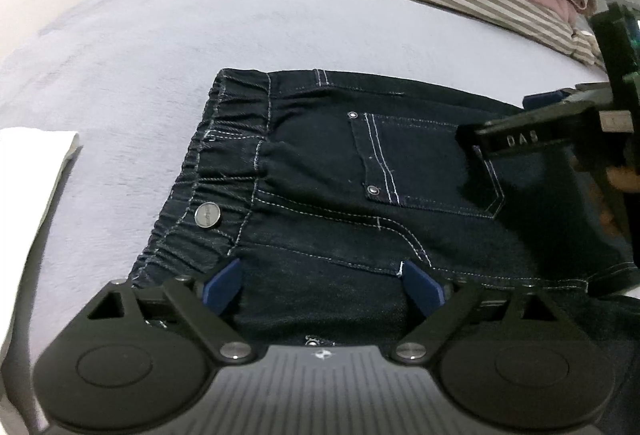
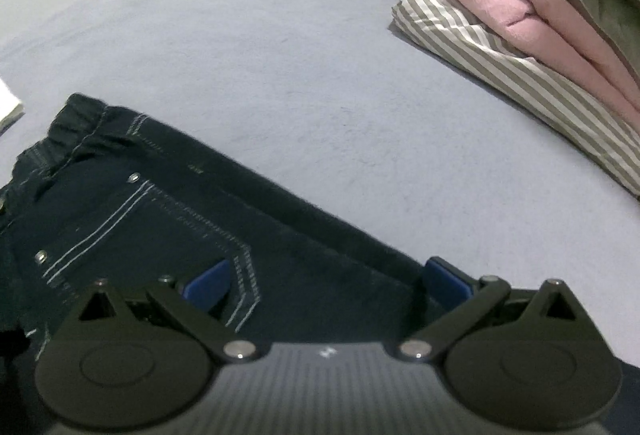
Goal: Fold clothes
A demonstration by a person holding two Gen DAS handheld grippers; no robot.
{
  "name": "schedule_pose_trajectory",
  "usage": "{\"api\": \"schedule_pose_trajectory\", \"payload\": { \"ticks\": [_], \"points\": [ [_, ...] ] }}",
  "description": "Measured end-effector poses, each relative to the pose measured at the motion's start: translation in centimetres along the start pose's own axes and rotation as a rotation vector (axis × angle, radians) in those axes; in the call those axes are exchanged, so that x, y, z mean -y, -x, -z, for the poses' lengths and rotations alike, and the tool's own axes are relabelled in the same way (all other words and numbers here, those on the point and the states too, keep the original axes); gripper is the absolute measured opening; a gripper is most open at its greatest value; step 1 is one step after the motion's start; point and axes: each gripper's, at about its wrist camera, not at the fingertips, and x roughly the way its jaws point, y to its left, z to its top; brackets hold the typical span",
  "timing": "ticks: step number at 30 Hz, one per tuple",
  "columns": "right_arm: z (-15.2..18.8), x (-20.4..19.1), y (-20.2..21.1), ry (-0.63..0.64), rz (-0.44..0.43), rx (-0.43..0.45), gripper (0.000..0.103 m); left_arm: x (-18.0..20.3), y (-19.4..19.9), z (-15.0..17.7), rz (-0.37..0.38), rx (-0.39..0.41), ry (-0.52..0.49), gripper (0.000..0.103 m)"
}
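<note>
Dark jeans (image 1: pixel 320 175) flat on bed

the jeans (image 1: pixel 340 171) lie flat near the front edge of the bed (image 1: pixel 200 15), waistband toward the left edge. a folded cloth (image 1: pixel 32 163) sits at the left edge, apart from them. toward the far right corner, a folded garment (image 2: pixel 532 15) rests on a striped one (image 2: pixel 520 75).
</note>
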Motion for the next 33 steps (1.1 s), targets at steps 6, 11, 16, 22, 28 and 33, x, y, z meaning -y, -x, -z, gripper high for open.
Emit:
{"api": "schedule_pose_trajectory", "payload": {
  "ticks": [6, 11, 16, 22, 28, 33],
  "points": [
    [-0.7, 0.9, -1.1, 0.003, -0.065, 0.021, 0.103, 0.4, -0.1, 0.0, -0.004, -0.003, -0.010, 0.094],
    [-1.2, 2.0, -2.1, 0.011, -0.138, 0.039, 0.103, 0.7, -0.2, 0.1, -0.003, -0.005, -0.021, 0.096],
    [-1.9, 3.3, -3.2, -0.010, -0.205, 0.004, 0.103, 0.6, -0.2, 0.0, 0.010, -0.008, -0.008, 0.096],
    [-2.7, 3.6, -3.7, 0.002, -0.232, -0.046, 0.103, 0.3, -0.2, -0.2, 0.027, -0.015, 0.013, 0.096],
    [-2.4, 2.5, -2.3, 0.039, -0.250, -0.042, 0.081, 0.0, -0.3, -0.4, 0.042, -0.020, 0.037, 0.096],
    [-2.2, 0.6, -0.6, 0.110, -0.235, -0.032, 0.030, 0.2, -0.3, -0.2, 0.040, -0.021, 0.022, 0.096]
  ]
}}
